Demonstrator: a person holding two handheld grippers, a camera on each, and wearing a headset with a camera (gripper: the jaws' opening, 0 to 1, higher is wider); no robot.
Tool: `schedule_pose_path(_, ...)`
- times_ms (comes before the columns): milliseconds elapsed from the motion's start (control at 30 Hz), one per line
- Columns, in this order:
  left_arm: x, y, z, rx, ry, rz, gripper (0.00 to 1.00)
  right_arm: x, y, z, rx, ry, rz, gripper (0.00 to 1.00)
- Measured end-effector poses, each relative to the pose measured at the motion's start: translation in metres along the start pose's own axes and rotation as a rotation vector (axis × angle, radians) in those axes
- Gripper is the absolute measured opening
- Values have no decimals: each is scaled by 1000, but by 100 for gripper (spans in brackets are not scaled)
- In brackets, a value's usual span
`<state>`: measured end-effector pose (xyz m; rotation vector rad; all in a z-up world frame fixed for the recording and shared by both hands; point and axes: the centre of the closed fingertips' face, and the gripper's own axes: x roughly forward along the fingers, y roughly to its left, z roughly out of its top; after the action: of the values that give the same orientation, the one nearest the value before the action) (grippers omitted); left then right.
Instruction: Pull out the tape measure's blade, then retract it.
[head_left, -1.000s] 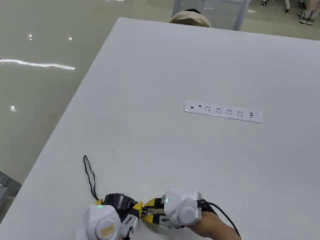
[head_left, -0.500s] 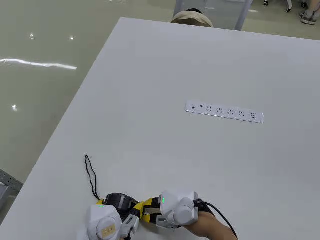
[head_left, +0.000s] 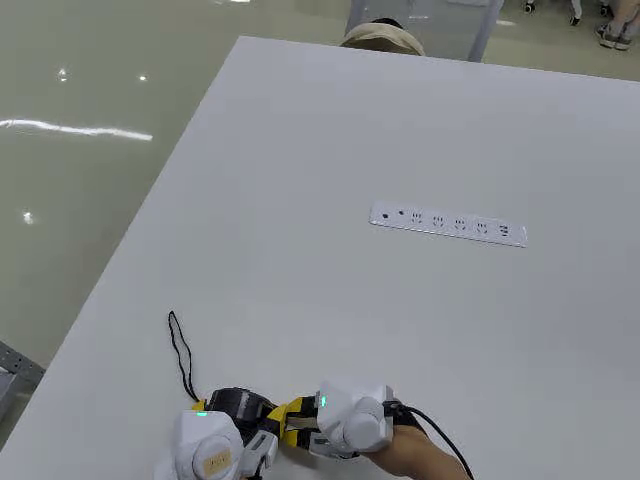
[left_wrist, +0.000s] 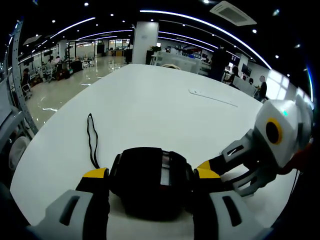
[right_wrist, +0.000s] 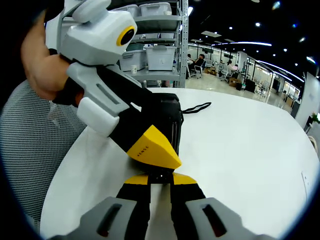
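Observation:
A black tape measure (head_left: 234, 402) lies at the near left corner of the white table (head_left: 330, 180), its black wrist strap (head_left: 180, 350) trailing away from me. My left gripper (left_wrist: 151, 175) is shut on the case (left_wrist: 150, 185), one yellow-tipped finger on each side. My right gripper (right_wrist: 160, 179) points at the case (right_wrist: 167, 117) from the right. Its yellow tips are pressed together on the blade's end, right at the case mouth. In the head view the right gripper (head_left: 293, 421) almost touches the left gripper (head_left: 245, 414). No length of blade shows between them.
A white power strip (head_left: 447, 224) lies mid-table to the right. The table's left edge (head_left: 120, 255) drops to a glossy floor. A person's head (head_left: 380, 37) shows past the far edge. Storage shelves (right_wrist: 155, 50) stand behind the left gripper.
My right gripper has slid a little to the left, closing the gap to the tape measure case. The left gripper and case have stayed put.

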<state>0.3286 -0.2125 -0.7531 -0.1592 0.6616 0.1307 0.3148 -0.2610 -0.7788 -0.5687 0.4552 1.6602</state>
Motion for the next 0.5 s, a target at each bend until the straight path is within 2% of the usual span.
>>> schedule_pose_path(500, 0, -2, 2, 8, 10, -15, 66, 1, -2, -2, 44, 9, -21, 17)
